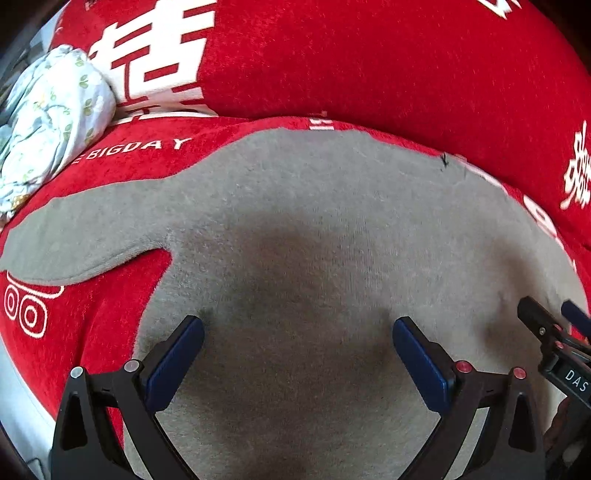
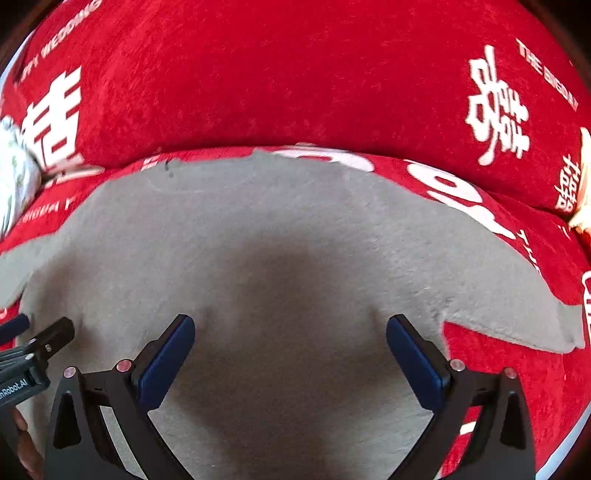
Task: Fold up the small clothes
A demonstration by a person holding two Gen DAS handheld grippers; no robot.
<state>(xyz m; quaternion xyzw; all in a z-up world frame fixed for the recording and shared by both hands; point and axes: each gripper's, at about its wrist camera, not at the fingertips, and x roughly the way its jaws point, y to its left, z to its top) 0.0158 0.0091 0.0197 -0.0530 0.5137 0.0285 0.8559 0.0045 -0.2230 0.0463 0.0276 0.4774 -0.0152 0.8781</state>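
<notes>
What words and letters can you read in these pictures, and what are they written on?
"BIGDAY": white, on the red cover, beside the grey garment.
"THE BIGDAY": on the red cover; blurred.
"WEDDING": on the red cover; the letters before it are unreadable.
"DAS": on the right gripper's body.
"nRobot.AI": on the left gripper's body, start cut off.

- Home setting: sofa [image 1: 369, 66] under a red cover [image 2: 295, 74] printed with white wedding characters.
- Bundled floral cloth [image 1: 51, 122] at the sofa's end.
</notes>
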